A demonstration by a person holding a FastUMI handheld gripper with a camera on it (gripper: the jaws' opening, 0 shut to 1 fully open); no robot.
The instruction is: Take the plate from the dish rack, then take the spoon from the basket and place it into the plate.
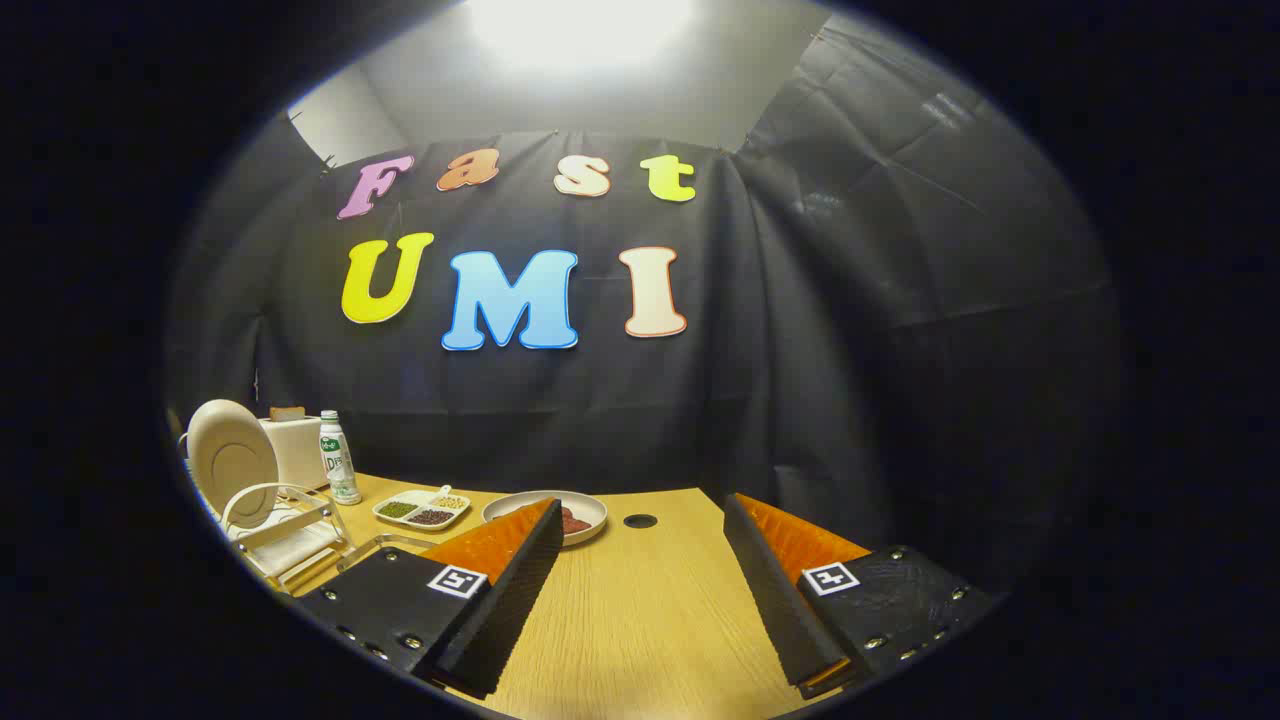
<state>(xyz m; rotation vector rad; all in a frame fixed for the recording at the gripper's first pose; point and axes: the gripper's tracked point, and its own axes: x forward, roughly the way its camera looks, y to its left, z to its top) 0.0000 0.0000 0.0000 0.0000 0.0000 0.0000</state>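
Observation:
A cream plate (232, 458) stands on edge in the white wire dish rack (290, 535), far off to the left of my left finger. My gripper (640, 530) is open above the wooden table (640, 620), nothing between its two black-padded fingers (515, 590). The rack and plate lie well to the left of the fingers and a little beyond them. I cannot make out a spoon or a basket from here.
Beyond the left fingertip sits a shallow bowl (590, 512) with something dark red in it. Left of it are a divided dish of beans (422, 509), a plastic bottle (340, 458) and a white box (293, 450). A small round hole (640, 521) marks the tabletop.

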